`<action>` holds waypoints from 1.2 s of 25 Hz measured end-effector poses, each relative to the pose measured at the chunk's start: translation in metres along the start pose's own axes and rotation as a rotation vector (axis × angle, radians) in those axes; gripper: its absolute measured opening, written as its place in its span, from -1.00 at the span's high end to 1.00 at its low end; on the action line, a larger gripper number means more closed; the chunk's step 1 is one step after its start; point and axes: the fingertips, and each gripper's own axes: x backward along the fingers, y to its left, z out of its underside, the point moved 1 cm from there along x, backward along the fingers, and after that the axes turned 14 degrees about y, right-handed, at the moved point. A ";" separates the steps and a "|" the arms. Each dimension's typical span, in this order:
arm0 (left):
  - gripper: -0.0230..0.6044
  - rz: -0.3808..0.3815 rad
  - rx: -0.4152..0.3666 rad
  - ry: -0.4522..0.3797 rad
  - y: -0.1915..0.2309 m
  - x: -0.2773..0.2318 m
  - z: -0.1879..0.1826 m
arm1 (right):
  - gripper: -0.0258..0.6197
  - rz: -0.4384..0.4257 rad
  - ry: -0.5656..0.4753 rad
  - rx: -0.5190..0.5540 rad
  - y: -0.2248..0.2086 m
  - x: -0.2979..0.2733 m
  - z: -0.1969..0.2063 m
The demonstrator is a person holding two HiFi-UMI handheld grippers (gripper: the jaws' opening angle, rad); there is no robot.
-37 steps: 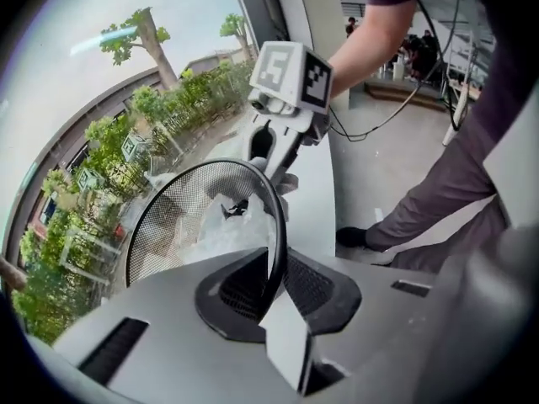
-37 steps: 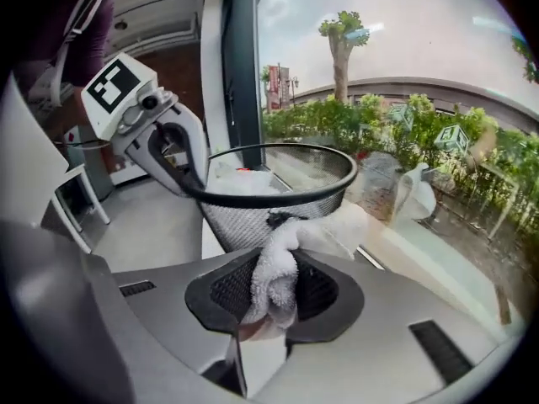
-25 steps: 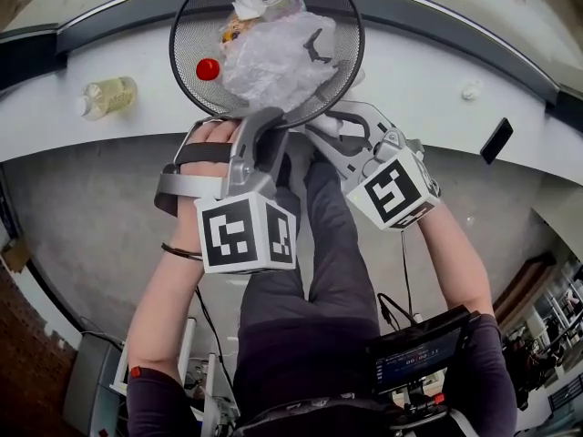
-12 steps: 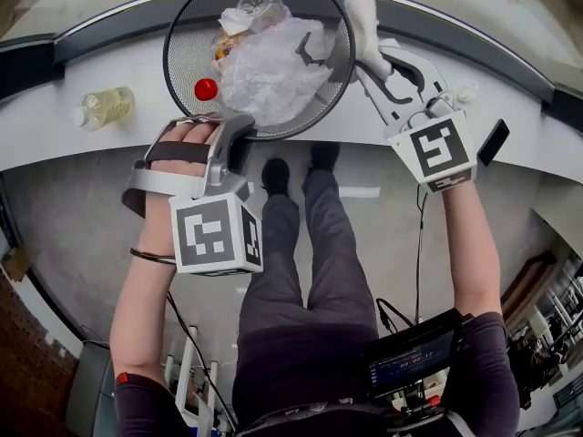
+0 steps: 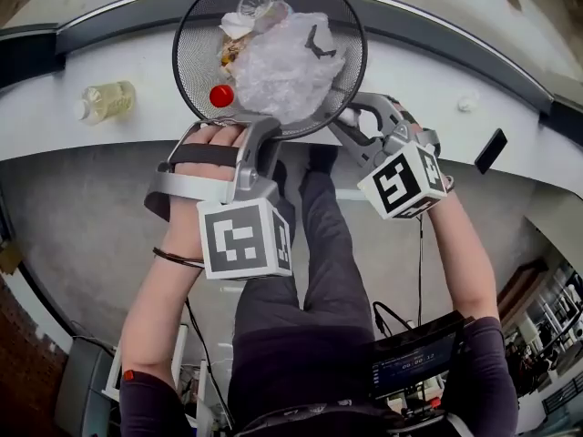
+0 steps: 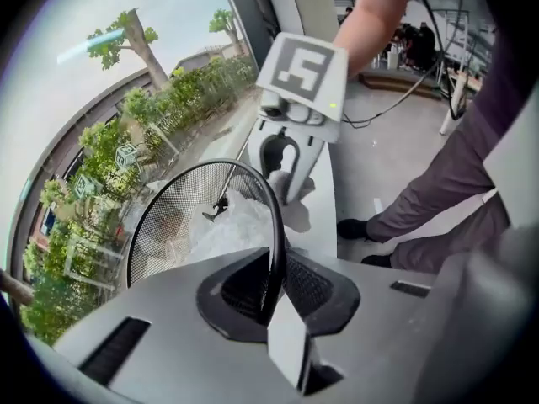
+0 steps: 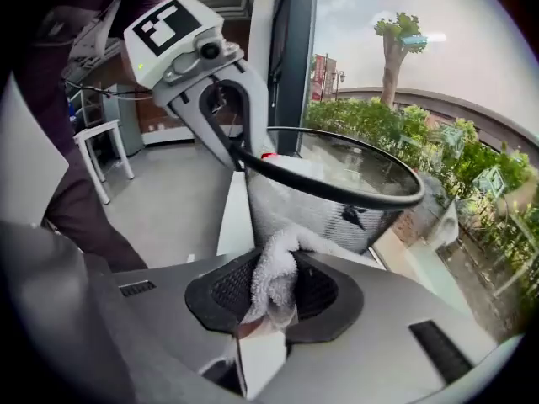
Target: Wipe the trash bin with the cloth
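Observation:
A black wire-mesh trash bin [image 5: 196, 44] stands on the white ledge [image 5: 437, 71], with a clear plastic bag [image 5: 287, 62], a red cap [image 5: 221, 96] and a clear cup [image 5: 260, 3] inside. My left gripper [image 5: 260, 127] grips the near rim. Its jaws have just been closing, and the rim [image 6: 274, 225] runs between the pads in the left gripper view. My right gripper [image 5: 351, 118] is shut on a white cloth [image 7: 274, 268]. The cloth is pressed on the bin's outer mesh wall [image 7: 337, 200] at the near right, below the rim.
A bottle of yellowish liquid [image 5: 105, 98] lies on the ledge left of the bin. To the right are a small white scrap [image 5: 470, 103] and a black flat device [image 5: 495, 140]. The person's legs and shoes [image 5: 319, 157] are below the ledge edge.
The right gripper with the cloth came down from the bin's far right rim to its near right wall. The bin shifted slightly to the right with the left gripper.

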 end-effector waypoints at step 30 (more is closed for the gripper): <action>0.69 0.065 0.036 -0.052 -0.001 0.001 -0.006 | 0.62 0.214 0.005 -0.280 -0.071 0.037 0.020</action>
